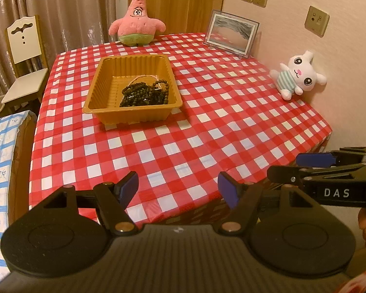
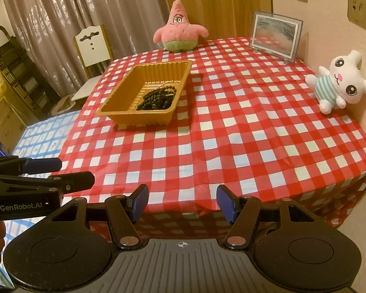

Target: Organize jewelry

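A gold plastic tray (image 1: pixel 134 117) (image 2: pixel 144 119) stands on the red-and-white checked table (image 1: pixel 207 134) (image 2: pixel 231 134), toward its far left. Dark beaded bracelets or necklaces (image 1: pixel 145 94) (image 2: pixel 158 99) lie piled in the tray's near right corner, with a thin pale cord among them. My left gripper (image 1: pixel 178 185) (image 2: pixel 73 171) hovers over the table's near edge, open, with nothing between its blue pads. My right gripper (image 2: pixel 183 197) (image 1: pixel 288 166) is beside it at the same edge, also open and holding nothing. Both are well short of the tray.
A pink star plush (image 1: pixel 136 22) (image 2: pixel 179 28) sits at the table's far edge. A framed picture (image 1: pixel 231 33) (image 2: pixel 275 36) and a white bunny plush (image 1: pixel 297 75) (image 2: pixel 341 83) stand along the right wall. A white chair (image 1: pixel 24 61) and a blue checked cover (image 1: pixel 0 158) are on the left.
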